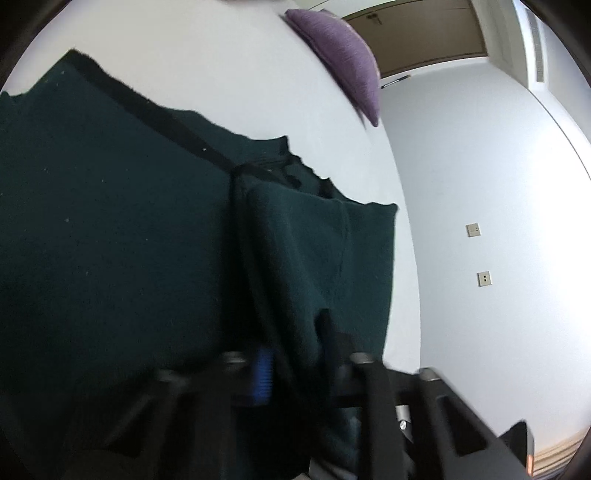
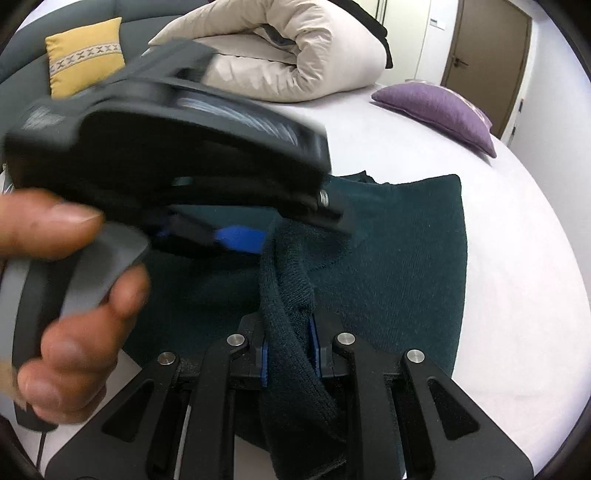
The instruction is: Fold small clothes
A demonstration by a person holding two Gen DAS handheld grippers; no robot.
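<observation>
- In the right wrist view, the right gripper (image 2: 287, 354) is pinched tight on a bunched fold of the dark green garment (image 2: 399, 258), the cloth squeezed between its blue pads (image 2: 263, 360) and trailing down past the black linkage.
- To its left, a person's hand (image 2: 70, 302) grips a grey-and-black handle (image 2: 70, 284), which carries the left gripper (image 2: 258, 232) across the frame (blurred, its black body filling much of the upper left); a blue pad shows at its tip, just beside the raised ridge of fabric.
- In the left wrist view, the left gripper (image 1: 295, 373) has its fingers drawn close around a thick fold of the same garment (image 1: 110, 240), a blue pad (image 1: 263, 373) visible on one side and cloth packed in the gap.
- The garment lies spread on a white bed sheet (image 2: 517, 295), its far edge flat, with a darker black strip (image 1: 155, 110) running across it in the left view.
- Beyond the garment, a purple cushion (image 2: 439, 110) rests on the sheet near the right edge of the bed.
- Further back sit a rolled cream duvet (image 2: 288, 55) and a yellow cushion (image 2: 85, 55) against a grey headboard (image 2: 140, 14).
- A brown door (image 2: 484, 62) stands in the far wall.
</observation>
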